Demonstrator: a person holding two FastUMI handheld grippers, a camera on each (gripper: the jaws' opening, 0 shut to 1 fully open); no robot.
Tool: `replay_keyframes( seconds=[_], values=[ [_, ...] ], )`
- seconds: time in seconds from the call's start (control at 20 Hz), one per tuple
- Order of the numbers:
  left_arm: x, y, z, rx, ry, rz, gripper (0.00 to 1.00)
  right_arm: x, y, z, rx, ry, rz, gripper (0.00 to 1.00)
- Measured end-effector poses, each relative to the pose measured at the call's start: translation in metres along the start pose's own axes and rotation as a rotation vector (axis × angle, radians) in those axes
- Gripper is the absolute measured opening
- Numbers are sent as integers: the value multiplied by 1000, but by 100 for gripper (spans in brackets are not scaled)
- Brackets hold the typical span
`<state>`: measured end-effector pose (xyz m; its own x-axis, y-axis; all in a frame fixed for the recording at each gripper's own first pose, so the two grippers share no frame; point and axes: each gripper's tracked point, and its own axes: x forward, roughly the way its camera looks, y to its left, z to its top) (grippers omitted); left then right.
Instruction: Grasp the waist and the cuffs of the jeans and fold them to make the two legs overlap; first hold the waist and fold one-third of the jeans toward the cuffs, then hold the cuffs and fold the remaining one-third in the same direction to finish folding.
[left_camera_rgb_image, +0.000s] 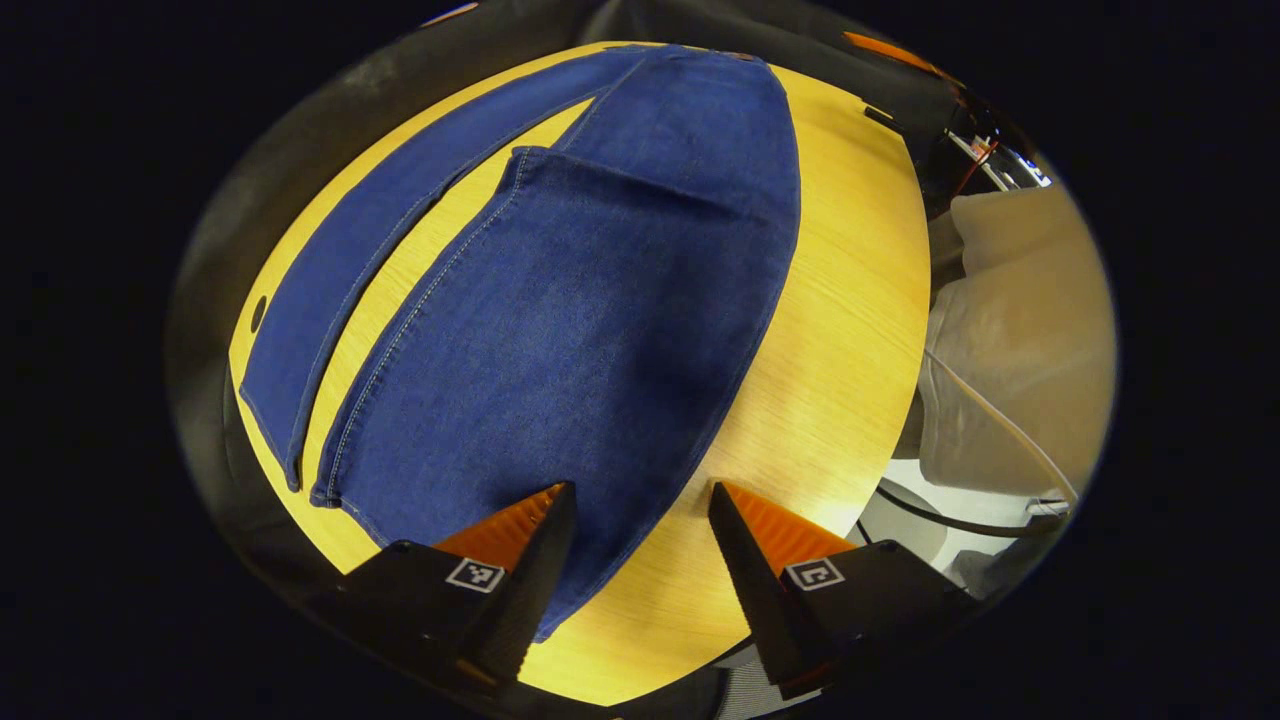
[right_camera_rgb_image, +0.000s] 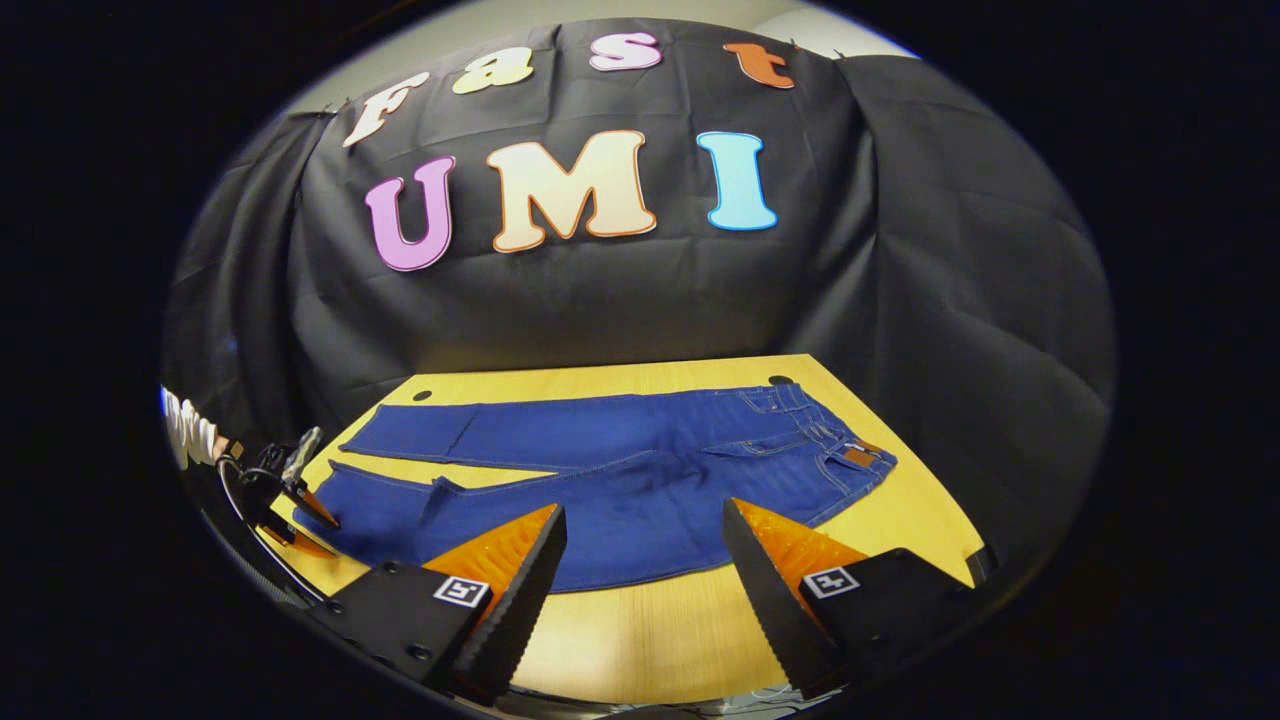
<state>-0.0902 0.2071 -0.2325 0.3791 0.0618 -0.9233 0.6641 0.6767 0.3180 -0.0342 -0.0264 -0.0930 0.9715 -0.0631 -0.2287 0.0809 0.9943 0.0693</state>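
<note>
Both tongs (left_camera_rgb_image: 640, 500) (right_camera_rgb_image: 643, 520) gape above stitched denim jeans (right_camera_rgb_image: 620, 470) on woodgrain table (right_camera_rgb_image: 640, 620).

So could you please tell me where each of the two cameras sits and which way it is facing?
Left gripper view: rides the left tongs, above the table's cuff end, looking down along the jeans; its own open fingers show.
Right gripper view: rides the right tongs at the table's front edge, facing the booth wall across the jeans; its open fingers, the left tongs and a sleeve show.
Shared: jeans, table.
</note>
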Motion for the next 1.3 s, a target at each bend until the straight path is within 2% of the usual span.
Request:
replay_keyframes(
  seconds=[0.15, 0.3, 0.35, 0.4, 0.45, 0.55, 0.75, 0.9, 1.0, 1.05, 1.1, 1.3],
  values=[
    [0, 4, -2, 9, 30, 13, 70, 5, -1, -2, 23, 13, -2, 98],
    [1, 10, -1, -2, 39, 24, 48, 8, -4, -1, 20, 16, -10, 98],
    [2, 12, -1, -16, 42, 32, 45, 10, -5, -2, 17, 17, -11, 98],
    [1, 16, -1, -20, 42, 41, 29, 11, -6, -1, 16, 17, -11, 98],
    [1, 19, 0, -9, 40, 53, 23, 12, -5, -1, 16, 18, -10, 98],
    [3, 15, 4, -15, 42, 40, 0, 16, -5, 0, 9, 20, -6, 98],
    [2, 16, 3, -39, 59, 10, 0, 26, -9, 5, -60, 19, 16, 98],
    [2, 16, 4, -56, 80, 14, 0, 43, -22, 4, -147, 51, 54, 98],
    [3, 16, 4, -62, 83, 27, 0, 58, -38, 0, -222, 92, 88, 98],
    [2, 16, 4, -65, 86, 37, 0, 65, -48, 0, -261, 112, 104, 94],
    [2, 16, 4, -68, 96, 47, 0, 74, -58, -2, -305, 136, 117, 99],
    [3, 17, 4, -81, 137, 80, 0, 107, -98, -20, -459, 255, 179, 98]
  ],
)
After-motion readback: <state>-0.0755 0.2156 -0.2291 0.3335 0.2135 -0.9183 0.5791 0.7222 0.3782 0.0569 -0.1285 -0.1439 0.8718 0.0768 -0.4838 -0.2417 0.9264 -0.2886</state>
